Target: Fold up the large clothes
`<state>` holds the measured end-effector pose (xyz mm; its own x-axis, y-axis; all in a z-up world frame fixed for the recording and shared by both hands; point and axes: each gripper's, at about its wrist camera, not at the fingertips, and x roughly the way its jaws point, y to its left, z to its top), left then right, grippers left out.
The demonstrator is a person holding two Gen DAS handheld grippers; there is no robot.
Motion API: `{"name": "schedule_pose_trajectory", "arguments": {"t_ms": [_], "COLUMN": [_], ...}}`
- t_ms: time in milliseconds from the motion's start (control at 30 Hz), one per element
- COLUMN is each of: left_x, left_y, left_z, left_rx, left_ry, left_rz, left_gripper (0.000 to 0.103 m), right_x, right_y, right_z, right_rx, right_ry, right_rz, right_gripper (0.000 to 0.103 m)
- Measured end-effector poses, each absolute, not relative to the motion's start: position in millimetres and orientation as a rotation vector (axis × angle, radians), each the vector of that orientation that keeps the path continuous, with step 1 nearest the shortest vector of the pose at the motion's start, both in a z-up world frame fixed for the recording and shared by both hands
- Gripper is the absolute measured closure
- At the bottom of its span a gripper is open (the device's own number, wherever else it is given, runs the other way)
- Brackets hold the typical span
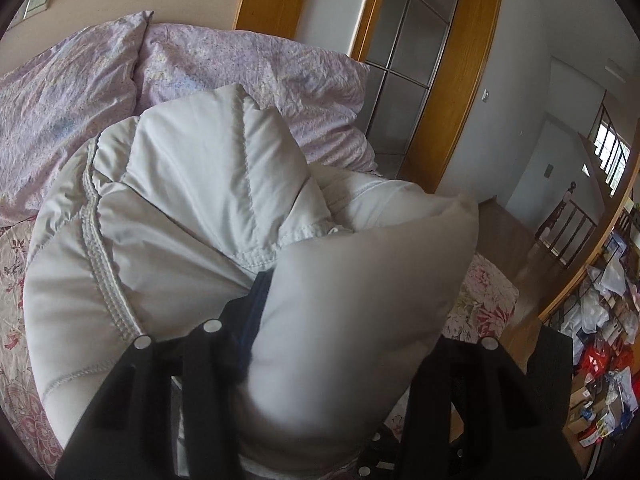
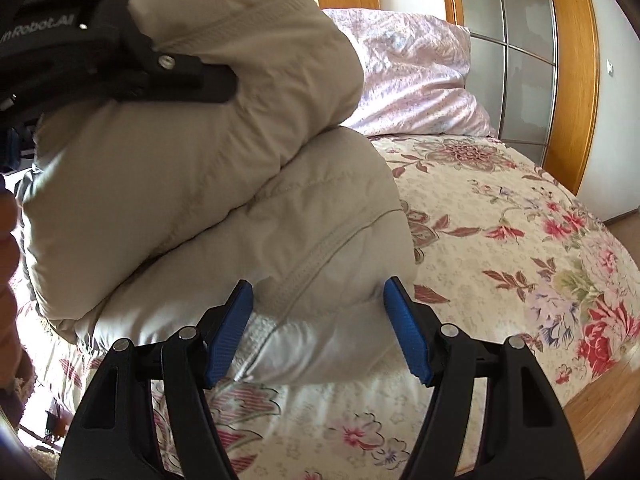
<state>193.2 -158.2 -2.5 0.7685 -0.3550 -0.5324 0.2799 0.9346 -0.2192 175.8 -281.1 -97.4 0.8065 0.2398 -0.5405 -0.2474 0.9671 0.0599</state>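
A puffy off-white jacket (image 1: 192, 184) lies bundled on the bed, folded over into two thick rolls (image 2: 224, 200). In the left wrist view a fat fold bulges up between the fingers of my left gripper (image 1: 352, 320), hiding the fingertips except for a strip of blue pad (image 1: 256, 304). Its jaws are easing open slightly but still clamp the fold. From the right wrist view the same gripper's black finger (image 2: 192, 76) presses into the upper roll. My right gripper (image 2: 318, 286) has the lower roll's end between its blue pads (image 2: 232, 328), which press on both sides.
The bed wears a floral cover (image 2: 520, 260), with a crumpled pink quilt (image 1: 100, 92) at its head. Behind stand a wooden door frame (image 1: 460, 92) with frosted glass, and a cluttered shelf (image 1: 600, 340) by the wood floor. A person's hand (image 2: 8, 240) shows at the left edge.
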Motion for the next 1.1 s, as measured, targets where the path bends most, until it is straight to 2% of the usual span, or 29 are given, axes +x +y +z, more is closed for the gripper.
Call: {"name": "schedule_pose_trajectory", "arguments": {"t_ms": [733,1100], "left_x": [216,218], "left_y": [-231,-249], "left_z": [-43,-54], "left_rx": [-0.001,0.04], "left_ry": [0.711,0.732], "left_rz": [-0.426,-0.416], "left_gripper": [0.05,0.046], "right_x": [166,135], "right_y": [-307,-322], "right_z": [-117,-113], "right_rx": [0.122,0.053], "right_ry": [0.572,0.56], "right_rz": [0.281,0.18], "right_gripper": [0.034,0.033]}}
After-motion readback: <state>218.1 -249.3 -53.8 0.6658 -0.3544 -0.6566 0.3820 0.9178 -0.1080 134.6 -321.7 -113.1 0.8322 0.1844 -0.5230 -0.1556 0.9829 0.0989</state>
